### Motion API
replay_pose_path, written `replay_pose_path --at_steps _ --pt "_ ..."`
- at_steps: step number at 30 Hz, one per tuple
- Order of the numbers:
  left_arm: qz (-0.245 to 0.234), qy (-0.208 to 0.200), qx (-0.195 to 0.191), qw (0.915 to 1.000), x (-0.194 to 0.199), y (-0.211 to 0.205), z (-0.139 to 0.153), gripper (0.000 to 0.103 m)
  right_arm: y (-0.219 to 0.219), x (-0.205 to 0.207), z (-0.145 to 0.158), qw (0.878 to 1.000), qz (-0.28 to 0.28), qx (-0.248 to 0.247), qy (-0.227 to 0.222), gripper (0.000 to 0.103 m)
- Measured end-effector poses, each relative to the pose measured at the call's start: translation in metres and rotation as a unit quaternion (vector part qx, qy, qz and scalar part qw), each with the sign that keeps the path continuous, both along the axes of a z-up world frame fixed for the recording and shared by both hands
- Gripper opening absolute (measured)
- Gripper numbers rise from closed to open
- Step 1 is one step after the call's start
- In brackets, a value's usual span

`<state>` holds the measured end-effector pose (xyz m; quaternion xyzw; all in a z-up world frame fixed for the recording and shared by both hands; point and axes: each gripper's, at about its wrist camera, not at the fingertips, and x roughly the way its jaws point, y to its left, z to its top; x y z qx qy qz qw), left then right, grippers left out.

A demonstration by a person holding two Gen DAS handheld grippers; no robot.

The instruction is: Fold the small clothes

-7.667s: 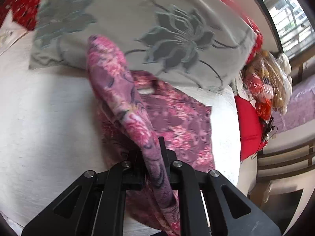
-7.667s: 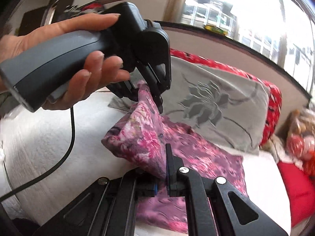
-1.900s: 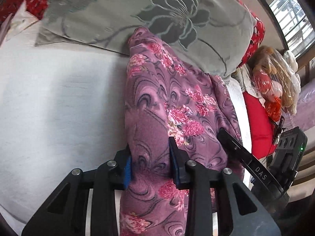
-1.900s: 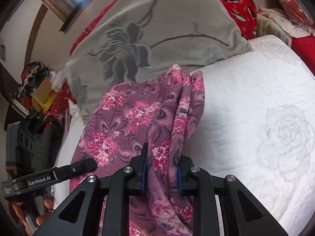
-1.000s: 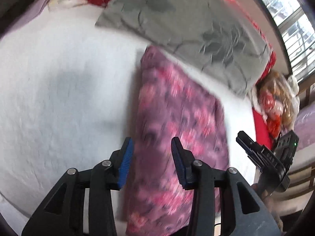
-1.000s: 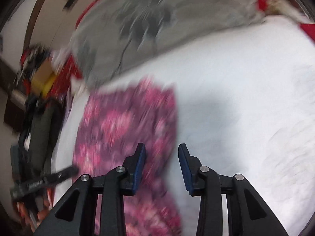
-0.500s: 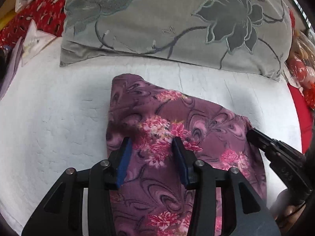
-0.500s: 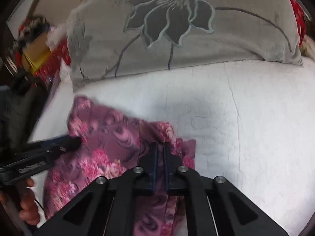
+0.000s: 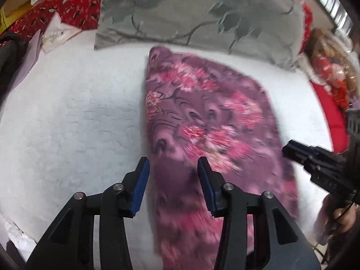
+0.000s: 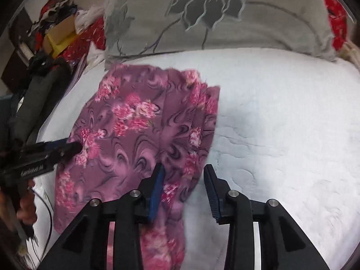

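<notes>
A purple garment with pink flowers (image 9: 202, 121) lies folded flat on the white quilted bed (image 9: 67, 123); it also shows in the right wrist view (image 10: 139, 126). My left gripper (image 9: 172, 180) is open and empty, hovering above the garment's near left edge. My right gripper (image 10: 183, 186) is open and empty above the garment's right edge. The right gripper's tip shows in the left wrist view (image 9: 315, 159), and the left gripper's tip shows in the right wrist view (image 10: 45, 153), each beside the cloth.
A grey pillow with a dark flower print (image 9: 191, 13) lies behind the garment, also in the right wrist view (image 10: 225, 15). Red bedding and clutter (image 10: 56, 29) sit at the left. Bagged toys (image 9: 328, 67) sit at the right.
My right gripper, shut half a second ago, has opened. Both grippers have drawn back a little from the garment, which now lies flat by itself.
</notes>
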<state>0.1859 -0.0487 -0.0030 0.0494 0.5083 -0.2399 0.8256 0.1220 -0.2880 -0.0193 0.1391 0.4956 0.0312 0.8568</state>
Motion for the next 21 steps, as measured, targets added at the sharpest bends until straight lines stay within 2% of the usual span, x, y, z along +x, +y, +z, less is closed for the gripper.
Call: replay_pose_path --at_steps 2,3,5,6,8,11,13,14,17,19,21 --pt "-0.001 -0.009 0.007 0.9999 -0.015 0.008 -0.002 0.048 0.010 -0.019 0.014 0.999 0.027 0.024 -0.024 0.037" --pt "-0.001 -0.001 0.017 0.9999 -0.019 0.008 -0.010 0.049 0.013 -0.025 0.013 0.999 0.036 0.020 -0.024 0.037" --pt "-0.004 0.017 0.039 0.9991 -0.025 0.003 -0.033 0.053 0.022 -0.034 -0.002 0.999 0.043 -0.029 0.009 0.038" --pt "-0.001 0.021 0.041 0.9989 -0.027 0.004 -0.036 0.054 0.025 -0.036 -0.016 0.997 0.040 -0.057 0.036 0.048" --pt "0.006 0.029 0.033 0.9990 -0.033 0.009 -0.030 0.053 0.014 -0.049 -0.017 0.998 0.009 -0.048 0.034 0.059" --pt "-0.007 0.023 0.050 0.9985 -0.050 0.012 -0.030 0.057 0.001 -0.069 -0.010 0.999 -0.013 -0.021 0.036 0.061" --pt "-0.011 0.022 0.082 0.9963 -0.061 0.013 -0.045 0.059 0.000 -0.087 -0.021 0.997 -0.003 -0.054 0.057 0.061" --pt "-0.010 0.029 0.087 0.9958 -0.062 0.015 -0.050 0.059 0.003 -0.094 -0.026 0.996 -0.002 -0.065 0.064 0.064" --pt "0.012 0.033 0.066 0.9972 -0.068 0.024 -0.047 0.059 0.000 -0.114 -0.021 0.996 -0.024 -0.063 0.054 0.066" --pt "0.017 0.015 0.069 0.9973 -0.074 0.028 -0.039 0.059 0.006 -0.126 -0.013 0.995 -0.031 -0.074 0.051 0.067" --pt "0.022 -0.018 0.083 0.9961 -0.085 0.031 -0.033 0.059 0.016 -0.134 -0.001 0.992 -0.036 -0.112 0.046 0.069"
